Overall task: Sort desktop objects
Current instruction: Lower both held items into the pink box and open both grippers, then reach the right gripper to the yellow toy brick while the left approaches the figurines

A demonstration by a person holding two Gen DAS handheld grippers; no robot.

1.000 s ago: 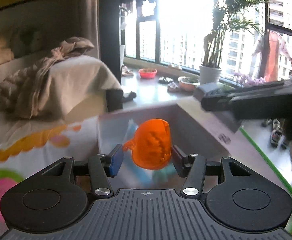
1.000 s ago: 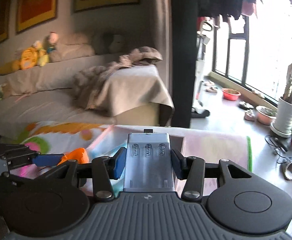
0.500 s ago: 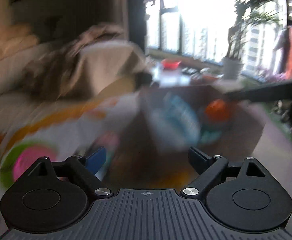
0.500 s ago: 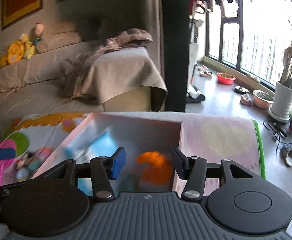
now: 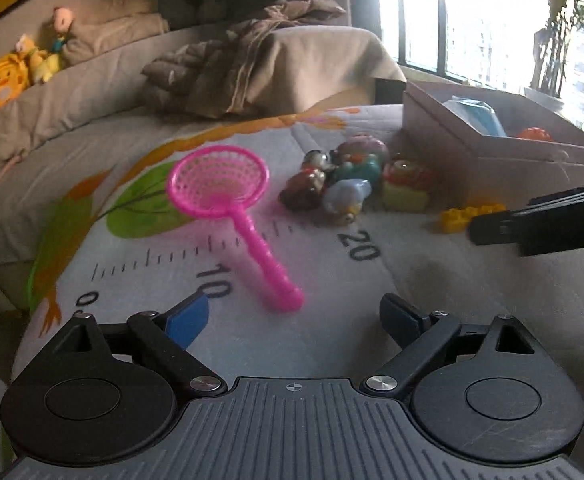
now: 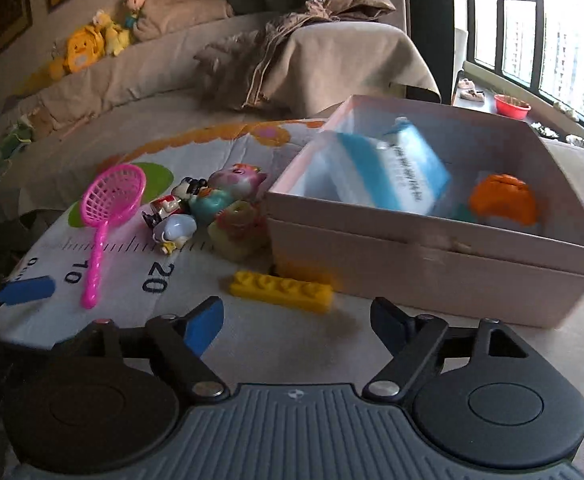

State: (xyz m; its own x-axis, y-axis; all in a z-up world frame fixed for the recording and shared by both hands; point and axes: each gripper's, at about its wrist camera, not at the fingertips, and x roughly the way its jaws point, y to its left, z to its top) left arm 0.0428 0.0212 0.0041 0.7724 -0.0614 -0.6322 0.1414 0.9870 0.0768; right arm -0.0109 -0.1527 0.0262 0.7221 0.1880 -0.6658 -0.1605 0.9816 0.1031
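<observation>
While the pink toy net (image 5: 228,204) lies flat on the printed play mat (image 5: 140,256), its long axis runs from the round mesh head at the far left down to the handle end, which points toward the left gripper (image 5: 294,322). That gripper hovers low over the mat just behind the handle tip, jaws spread wide and empty. The right gripper (image 6: 296,324) is likewise wide apart and holds nothing, aimed at the yellow building brick (image 6: 280,291) lying crosswise just beside the cardboard box (image 6: 432,276). Inside the box sit an orange toy cup (image 6: 504,200) and blue-and-white packets (image 6: 388,172). A cluster of small figurines (image 6: 212,212) stands between net and box.
</observation>
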